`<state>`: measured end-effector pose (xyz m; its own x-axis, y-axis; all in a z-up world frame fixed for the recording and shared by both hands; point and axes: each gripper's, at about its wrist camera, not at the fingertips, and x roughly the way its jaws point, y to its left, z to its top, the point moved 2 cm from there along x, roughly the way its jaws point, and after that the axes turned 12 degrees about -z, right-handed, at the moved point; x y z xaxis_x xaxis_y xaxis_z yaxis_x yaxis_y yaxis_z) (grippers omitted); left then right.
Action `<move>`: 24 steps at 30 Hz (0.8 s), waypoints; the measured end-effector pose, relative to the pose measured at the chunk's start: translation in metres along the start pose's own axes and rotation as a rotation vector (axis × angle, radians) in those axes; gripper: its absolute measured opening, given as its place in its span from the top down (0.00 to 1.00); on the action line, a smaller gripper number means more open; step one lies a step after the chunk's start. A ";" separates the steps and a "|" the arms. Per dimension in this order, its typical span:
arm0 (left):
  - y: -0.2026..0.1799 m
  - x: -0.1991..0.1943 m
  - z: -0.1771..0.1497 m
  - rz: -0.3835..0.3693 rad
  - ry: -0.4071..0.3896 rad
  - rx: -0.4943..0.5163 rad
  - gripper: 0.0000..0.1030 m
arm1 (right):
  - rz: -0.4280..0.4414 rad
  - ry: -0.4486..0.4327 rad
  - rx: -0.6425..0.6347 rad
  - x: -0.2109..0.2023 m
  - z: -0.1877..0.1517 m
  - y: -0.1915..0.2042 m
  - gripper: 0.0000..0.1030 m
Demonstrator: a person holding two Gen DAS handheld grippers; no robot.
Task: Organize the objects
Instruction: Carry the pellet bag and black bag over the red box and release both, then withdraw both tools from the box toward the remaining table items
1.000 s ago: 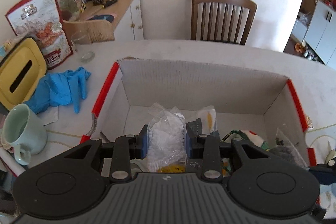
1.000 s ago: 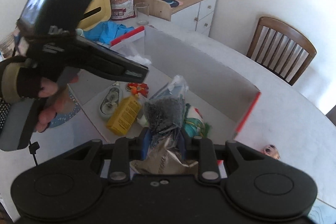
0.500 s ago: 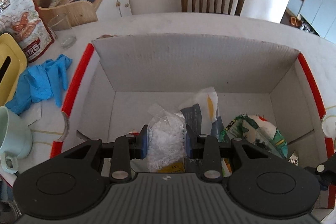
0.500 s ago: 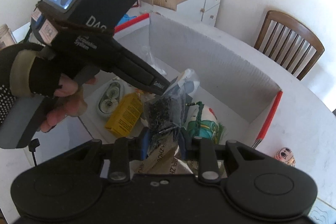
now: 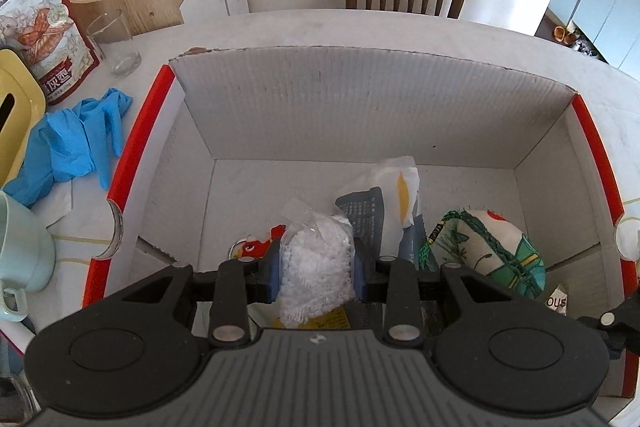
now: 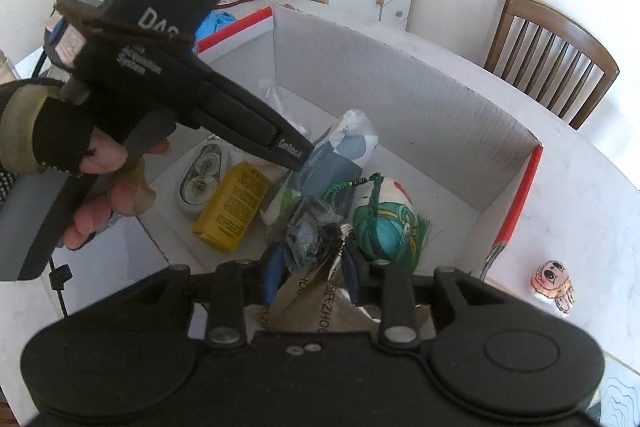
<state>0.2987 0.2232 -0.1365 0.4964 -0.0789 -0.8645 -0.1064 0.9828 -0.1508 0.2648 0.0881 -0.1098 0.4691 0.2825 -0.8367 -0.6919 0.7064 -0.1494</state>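
A: Dropping looks like the worry. The bag of white beads sits clamped between the left gripper fingers, low inside the cardboard box, above the yellow packet.

B: And the right gripper?

A: Its jaws have just been opening; the dark bag is between the fingers, and I cannot tell whether they grip it.

B: Risk?

A: Both tools crowd one corner, so they could knock together. The dark bag may land on the painted pouch, or snag its green cord.
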 end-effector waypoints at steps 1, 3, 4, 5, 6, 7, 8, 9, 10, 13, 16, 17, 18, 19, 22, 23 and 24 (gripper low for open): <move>-0.001 -0.001 0.000 0.002 -0.003 0.003 0.66 | 0.005 -0.002 -0.001 -0.001 0.001 -0.001 0.69; -0.002 -0.004 -0.001 0.005 -0.014 0.006 0.58 | 0.008 -0.006 -0.006 -0.005 0.000 -0.001 0.64; -0.003 -0.006 -0.001 0.007 -0.021 0.007 0.51 | 0.009 -0.008 -0.008 -0.007 0.000 -0.001 0.64; -0.003 -0.009 -0.001 0.006 -0.028 0.009 0.46 | 0.010 -0.009 -0.008 -0.008 0.000 -0.002 0.63; -0.005 -0.011 -0.001 0.006 -0.035 0.012 0.45 | 0.009 -0.011 -0.005 -0.009 0.001 -0.002 0.62; -0.006 -0.013 -0.001 0.005 -0.040 0.014 0.44 | 0.010 -0.012 -0.001 -0.010 0.002 -0.003 0.61; -0.006 -0.015 -0.001 0.004 -0.043 0.017 0.44 | 0.013 -0.015 0.004 -0.013 0.002 -0.003 0.61; -0.008 -0.018 -0.001 0.004 -0.048 0.019 0.44 | 0.015 -0.019 0.008 -0.015 0.003 -0.004 0.60; -0.009 -0.020 -0.001 0.003 -0.053 0.020 0.44 | 0.015 -0.025 0.011 -0.018 0.003 -0.005 0.60; -0.014 -0.029 -0.003 0.000 -0.070 0.028 0.41 | 0.017 -0.047 0.020 -0.028 0.004 -0.007 0.57; -0.019 -0.039 -0.003 0.003 -0.093 0.036 0.38 | 0.023 -0.066 0.031 -0.039 0.003 -0.010 0.53; -0.021 -0.042 -0.003 0.000 -0.100 0.038 0.38 | 0.023 -0.073 0.035 -0.043 0.003 -0.011 0.52; -0.023 -0.046 -0.004 -0.003 -0.106 0.038 0.38 | 0.024 -0.079 0.037 -0.046 0.003 -0.012 0.51; -0.025 -0.049 -0.004 -0.007 -0.112 0.038 0.38 | 0.024 -0.085 0.038 -0.050 0.002 -0.012 0.51; -0.032 -0.059 -0.006 -0.020 -0.130 0.041 0.36 | 0.024 -0.102 0.043 -0.060 -0.001 -0.015 0.49; -0.035 -0.063 -0.007 -0.023 -0.137 0.045 0.35 | 0.024 -0.108 0.044 -0.064 -0.002 -0.015 0.47; -0.038 -0.068 -0.008 -0.026 -0.145 0.051 0.34 | 0.025 -0.115 0.048 -0.067 -0.003 -0.017 0.45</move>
<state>0.2621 0.1899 -0.0763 0.6177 -0.0831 -0.7820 -0.0499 0.9883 -0.1444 0.2433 0.0556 -0.0523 0.5135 0.3711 -0.7737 -0.6784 0.7277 -0.1012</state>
